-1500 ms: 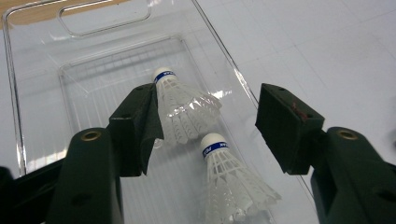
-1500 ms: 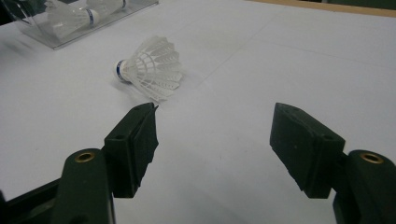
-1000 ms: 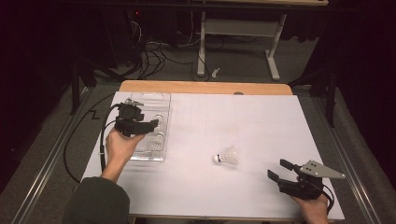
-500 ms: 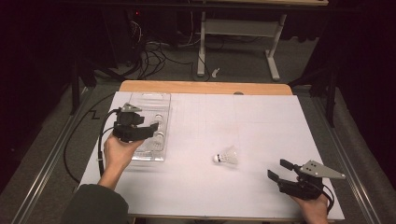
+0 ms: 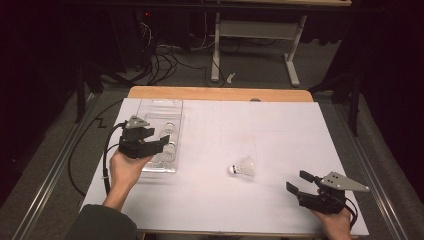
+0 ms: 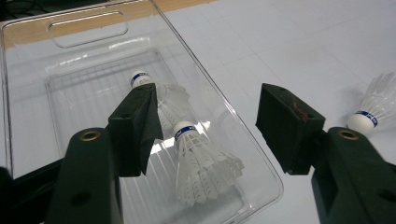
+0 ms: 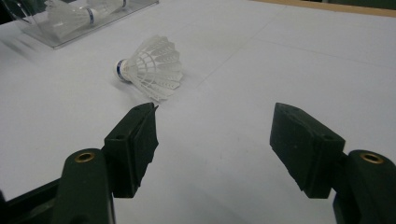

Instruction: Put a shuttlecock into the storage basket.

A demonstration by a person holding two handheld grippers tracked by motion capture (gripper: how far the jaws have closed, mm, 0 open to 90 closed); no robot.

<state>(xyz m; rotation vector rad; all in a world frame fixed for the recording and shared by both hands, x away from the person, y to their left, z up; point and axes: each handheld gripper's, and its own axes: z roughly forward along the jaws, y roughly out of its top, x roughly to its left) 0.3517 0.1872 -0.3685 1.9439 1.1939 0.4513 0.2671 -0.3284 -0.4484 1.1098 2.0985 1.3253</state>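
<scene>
The shuttlecock point(image 5: 243, 167) lies on its side on the bench point(image 5: 280, 130), between both grippers; it looks feather-light, its skirt crushable, so pinch gently at the cork. The left gripper point(image 5: 159, 143) over the tray point(image 5: 150, 107) and the right gripper point(image 5: 298, 182) have wide-open, empty jaws.

**Worktop: what's on it**

Worktop point(image 5: 280, 125) is white with a faint grid, and a bare wood strip runs along the far edge. Clear plastic tray point(image 5: 150, 107) sits on the left side, long axis running near–far, with two shuttlecocks inside. A loose shuttlecock point(image 5: 243, 167) lies on its side right of centre towards the near edge, well apart from the tray, cork end pointing left.
</scene>
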